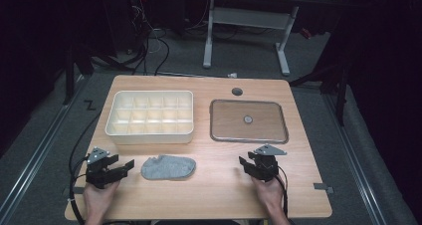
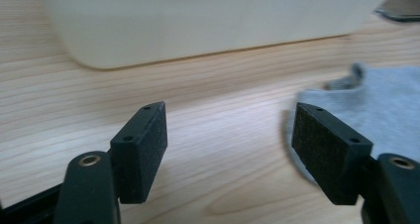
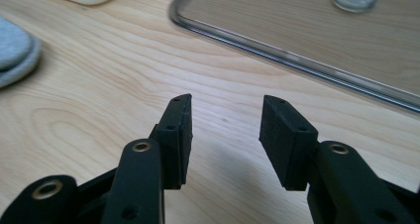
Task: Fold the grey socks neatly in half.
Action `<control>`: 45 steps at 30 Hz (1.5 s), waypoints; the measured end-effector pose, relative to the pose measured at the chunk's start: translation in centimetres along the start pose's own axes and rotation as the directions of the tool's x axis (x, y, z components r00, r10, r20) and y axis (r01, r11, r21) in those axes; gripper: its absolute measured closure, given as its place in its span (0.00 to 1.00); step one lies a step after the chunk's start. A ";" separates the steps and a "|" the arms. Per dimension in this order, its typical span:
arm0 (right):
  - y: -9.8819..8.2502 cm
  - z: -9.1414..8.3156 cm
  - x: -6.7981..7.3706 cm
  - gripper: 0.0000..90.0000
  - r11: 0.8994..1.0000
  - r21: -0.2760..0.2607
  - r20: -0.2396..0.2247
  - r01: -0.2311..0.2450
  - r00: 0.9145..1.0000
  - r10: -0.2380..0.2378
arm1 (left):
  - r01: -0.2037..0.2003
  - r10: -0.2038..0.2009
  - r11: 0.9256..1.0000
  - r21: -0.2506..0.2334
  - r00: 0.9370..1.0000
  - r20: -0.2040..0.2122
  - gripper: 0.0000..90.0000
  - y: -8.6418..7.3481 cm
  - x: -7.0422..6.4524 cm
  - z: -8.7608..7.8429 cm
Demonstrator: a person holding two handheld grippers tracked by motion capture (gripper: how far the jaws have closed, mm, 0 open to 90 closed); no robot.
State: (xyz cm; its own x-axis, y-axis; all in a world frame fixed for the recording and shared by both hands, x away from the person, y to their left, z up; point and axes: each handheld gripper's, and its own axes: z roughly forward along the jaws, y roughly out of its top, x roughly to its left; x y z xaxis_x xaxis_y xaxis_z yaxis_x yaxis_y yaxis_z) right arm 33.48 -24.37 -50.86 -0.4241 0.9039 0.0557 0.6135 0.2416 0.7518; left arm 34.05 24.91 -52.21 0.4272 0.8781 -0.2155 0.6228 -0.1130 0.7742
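Both grippers, left [image 1: 130,164] and right [image 1: 242,161], stood unclenched and empty, the grey sock [image 1: 168,167] not yet grasped or moved.

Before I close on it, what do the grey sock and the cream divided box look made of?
The grey sock looks like soft knitted fabric: matt, slightly fuzzy, lying limp and flat on the table. The cream divided box looks like moulded plastic: smooth, even colour, rounded corners, thin walls between the compartments, with a dull sheen. I cannot confirm either by look alone.

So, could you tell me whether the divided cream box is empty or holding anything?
Empty: every compartment of the divided cream box shows a bare floor in the high view.
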 end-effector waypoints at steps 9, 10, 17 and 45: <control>0.8 0.5 2.9 0.69 0.997 -0.001 -0.077 0.076 0.994 -0.076 | -0.036 0.032 0.998 0.052 0.996 0.088 0.42 0.6 -2.5 0.0; 0.8 0.5 3.2 0.69 0.997 -0.001 -0.088 0.073 0.993 -0.073 | -0.043 0.038 0.997 0.058 0.996 0.086 0.43 0.6 -2.8 0.1; 1.4 1.1 5.3 0.70 0.993 -0.013 -0.158 0.121 0.980 -0.121 | -0.033 0.028 0.996 0.082 0.998 0.060 0.46 0.5 -3.9 1.4; 4.8 5.6 12.1 0.72 0.975 -0.015 -0.315 0.221 0.925 -0.214 | -0.038 0.037 0.993 0.110 0.999 0.009 0.48 0.1 -4.8 3.2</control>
State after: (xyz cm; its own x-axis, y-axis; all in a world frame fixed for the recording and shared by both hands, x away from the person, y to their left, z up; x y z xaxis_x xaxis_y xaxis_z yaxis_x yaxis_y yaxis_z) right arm 35.02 -10.31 -50.22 -0.7334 0.6728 0.0973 0.4947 0.4300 0.7553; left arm 34.14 19.15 -52.98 0.4563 0.8689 -0.1920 0.6744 -0.1969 0.7116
